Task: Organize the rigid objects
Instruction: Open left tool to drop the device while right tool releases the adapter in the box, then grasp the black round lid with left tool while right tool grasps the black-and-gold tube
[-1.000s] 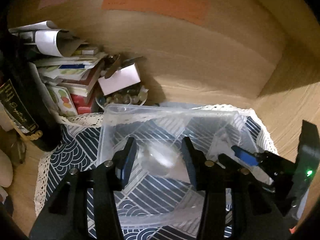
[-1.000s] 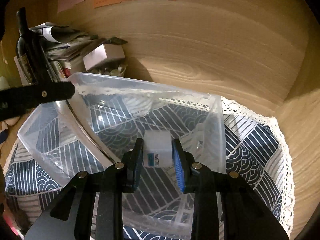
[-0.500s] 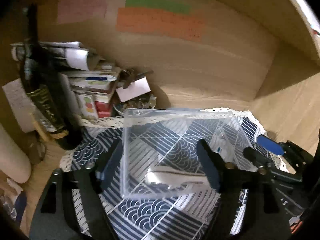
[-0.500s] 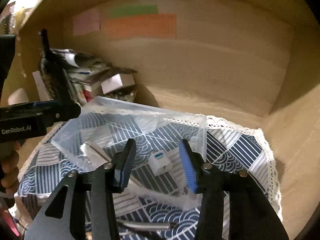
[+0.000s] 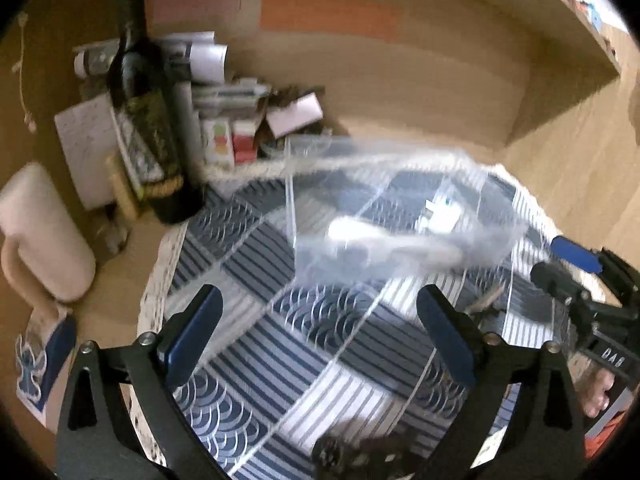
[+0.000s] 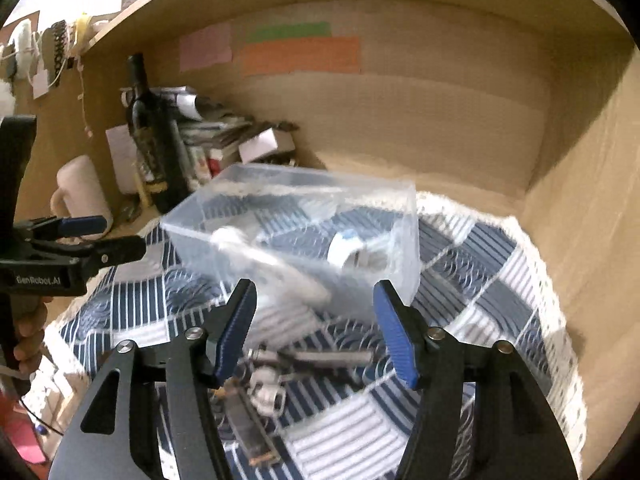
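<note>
- While both grippers hang above the patterned cloth [image 5: 280, 360], the clear plastic box [image 6: 304, 232] sits ahead of them, beyond the fingertips and apart from both.
- The left gripper [image 5: 316, 332] is spread wide and holds nothing; the right gripper [image 6: 316, 328] likewise gapes with nothing between its pads.
- Inside the box lie a white plug-like block [image 6: 344, 250] and a blurred silvery piece [image 5: 372, 236].
- Only the right wrist view shows metal odds and ends [image 6: 280, 376] on the cloth just below its jaws.
- The left wrist view shows a dark wine bottle [image 5: 148, 112] beside a white mug [image 5: 40, 232].
</note>
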`<state>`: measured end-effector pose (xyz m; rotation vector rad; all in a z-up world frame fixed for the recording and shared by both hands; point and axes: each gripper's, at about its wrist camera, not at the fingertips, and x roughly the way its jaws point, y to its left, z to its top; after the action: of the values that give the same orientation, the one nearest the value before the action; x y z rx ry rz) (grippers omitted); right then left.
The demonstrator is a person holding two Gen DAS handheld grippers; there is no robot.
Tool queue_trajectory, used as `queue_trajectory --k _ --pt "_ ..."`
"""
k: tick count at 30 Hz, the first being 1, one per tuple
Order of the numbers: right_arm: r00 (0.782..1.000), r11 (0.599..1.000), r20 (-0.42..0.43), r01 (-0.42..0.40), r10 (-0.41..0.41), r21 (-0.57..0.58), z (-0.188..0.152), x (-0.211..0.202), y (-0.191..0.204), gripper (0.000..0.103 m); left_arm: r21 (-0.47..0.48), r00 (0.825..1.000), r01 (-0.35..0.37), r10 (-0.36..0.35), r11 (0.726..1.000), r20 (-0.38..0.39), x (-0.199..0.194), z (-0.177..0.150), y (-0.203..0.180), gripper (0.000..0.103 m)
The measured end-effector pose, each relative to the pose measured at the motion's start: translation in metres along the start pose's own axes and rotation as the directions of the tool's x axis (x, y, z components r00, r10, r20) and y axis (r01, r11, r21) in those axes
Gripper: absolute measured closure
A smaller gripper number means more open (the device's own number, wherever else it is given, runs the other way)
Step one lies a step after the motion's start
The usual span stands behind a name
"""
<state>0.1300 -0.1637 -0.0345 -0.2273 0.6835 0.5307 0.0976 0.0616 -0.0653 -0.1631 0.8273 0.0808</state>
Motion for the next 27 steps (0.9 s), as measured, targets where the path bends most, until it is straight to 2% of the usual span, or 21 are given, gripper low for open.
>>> queue_trajectory --k 8,13,14,15,16,17,18,23,25,26,27 --pt "0.996 0.999 -0.087 -0.033 0.034 0.013 -0.037 0.01 0.01 0.046 0.017 0.998 -0.005 0.006 1.0 -0.068 0.007 -0.046 0.002 0.004" --pt "0.988 0.998 -0.143 -0.062 0.06 -0.006 -0.056 0.019 0.022 0.046 0.031 0.997 -0.003 0.005 1.0 -0.073 0.006 -0.07 0.003 0.004" --pt "0.985 0.998 -0.159 -0.069 0.066 -0.011 -0.061 0.022 0.025 0.046 0.038 0.997 -0.006 0.008 0.999 -0.073 0.006 -0.073 0.002 0.005" --pt "0.984 0.997 -0.167 -0.074 0.071 -0.015 -0.063 0.024 0.027 0.047 0.042 0.997 -0.007 0.01 0.999 -0.074 0.005 -0.076 0.002 0.01" --pt "0.981 0.997 -0.177 -0.081 0.076 -0.021 -0.066 0.026 0.03 0.048 0.046 0.997 -0.003 0.006 0.999 -0.08 0.004 -0.081 0.003 0.015" --pt "0.98 0.996 -0.183 -0.084 0.078 -0.027 -0.067 0.027 0.033 0.052 0.049 0.996 0.002 0.002 0.999 -0.087 0.003 -0.083 0.003 0.025" --pt "0.979 0.996 -0.186 -0.088 0.081 -0.03 -0.068 0.027 0.035 0.056 0.05 0.995 0.013 -0.008 0.999 -0.095 0.003 -0.086 0.004 0.028" --pt "0.973 0.993 -0.208 -0.108 0.096 -0.05 -0.071 0.033 0.043 0.071 0.05 0.995 0.032 -0.027 0.998 -0.095 0.001 -0.098 0.006 0.029" --pt "0.975 0.993 -0.207 -0.1 0.085 -0.063 -0.072 0.033 0.045 0.074 0.064 0.996 0.031 -0.026 0.997 -0.083 0.001 -0.102 0.004 0.029" --pt "0.974 0.992 -0.207 -0.104 0.087 -0.07 -0.072 0.033 0.046 0.078 0.065 0.997 0.035 -0.03 0.997 -0.075 0.001 -0.102 0.004 0.032" --pt "0.974 0.992 -0.207 -0.107 0.089 -0.074 -0.072 0.033 0.047 0.082 0.064 0.996 0.044 -0.039 0.997 -0.076 0.002 -0.102 0.004 0.041"
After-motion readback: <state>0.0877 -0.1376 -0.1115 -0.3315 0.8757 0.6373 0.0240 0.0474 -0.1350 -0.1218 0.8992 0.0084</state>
